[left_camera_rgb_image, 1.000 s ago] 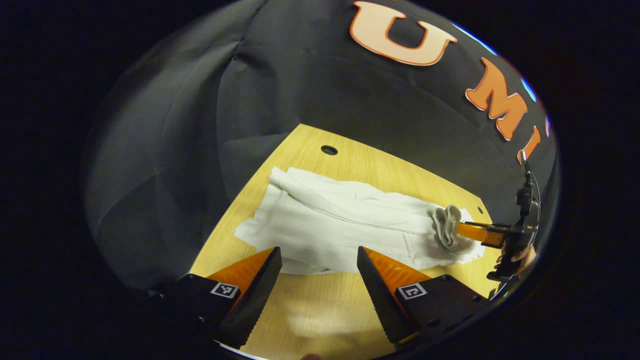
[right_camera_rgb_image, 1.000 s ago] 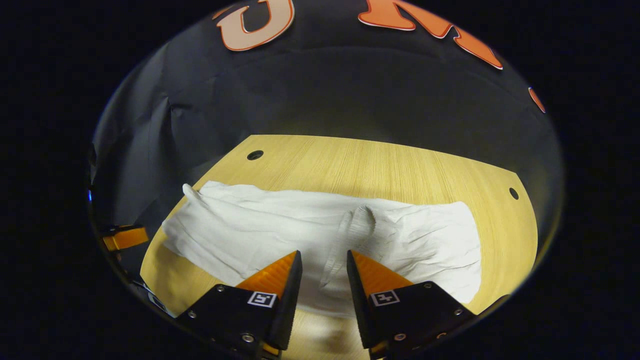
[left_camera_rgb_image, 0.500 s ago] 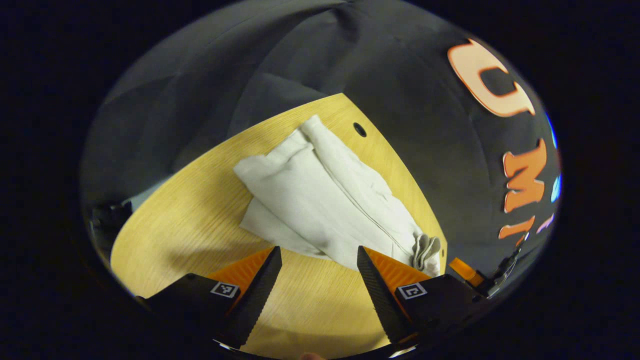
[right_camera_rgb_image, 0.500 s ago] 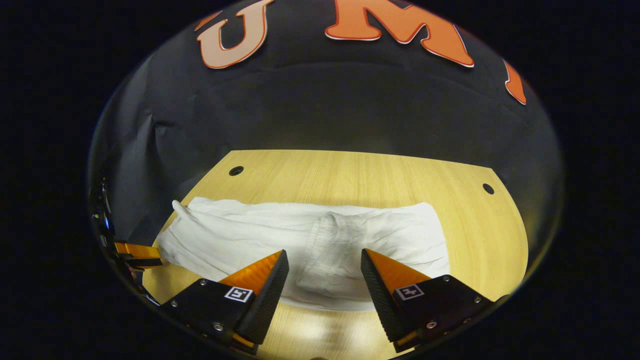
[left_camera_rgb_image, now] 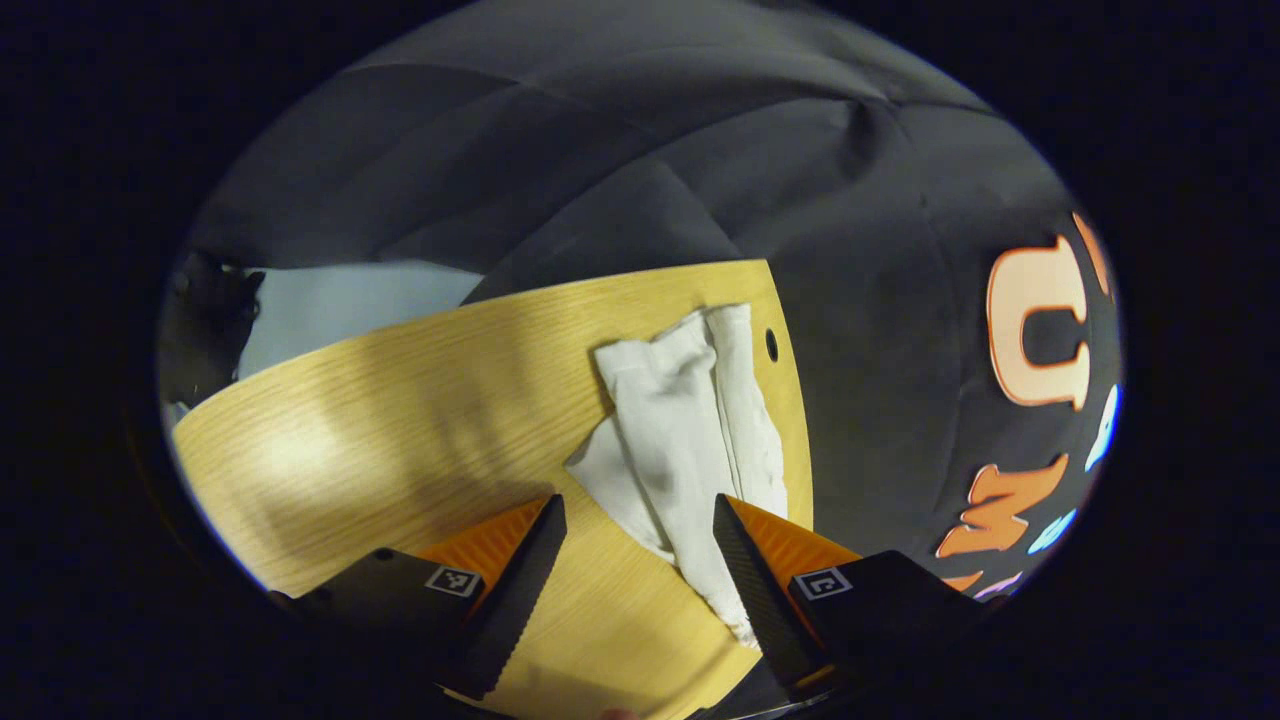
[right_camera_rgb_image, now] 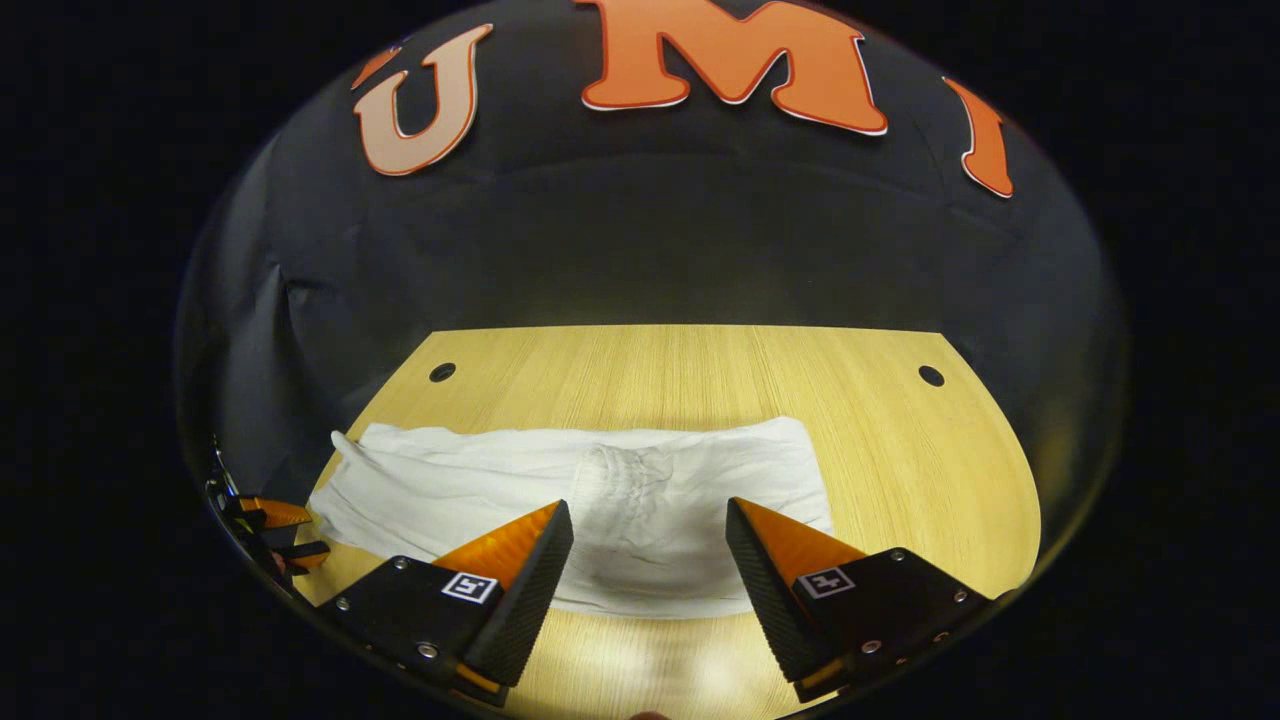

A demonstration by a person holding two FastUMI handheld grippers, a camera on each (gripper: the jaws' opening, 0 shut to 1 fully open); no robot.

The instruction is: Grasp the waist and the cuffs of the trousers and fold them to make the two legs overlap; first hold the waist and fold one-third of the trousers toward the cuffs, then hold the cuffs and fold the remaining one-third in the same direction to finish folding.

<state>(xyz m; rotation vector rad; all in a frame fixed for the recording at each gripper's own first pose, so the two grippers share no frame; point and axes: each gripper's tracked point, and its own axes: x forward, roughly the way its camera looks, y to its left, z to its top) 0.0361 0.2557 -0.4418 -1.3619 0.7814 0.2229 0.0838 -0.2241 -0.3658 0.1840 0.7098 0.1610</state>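
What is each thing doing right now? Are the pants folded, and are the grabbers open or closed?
trousers: lying flat on the table, waist end folded over onto the legs, nothing gripping them.
right hand-held gripper: open, holding nothing, just above the folded waist.
left hand-held gripper: open, holding nothing, near the cuff end.
table: wooden, trousers lying on it.

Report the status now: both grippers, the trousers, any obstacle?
Left gripper open, right gripper open, both empty. White trousers flat on wooden table, one end folded over. Nothing in the way.
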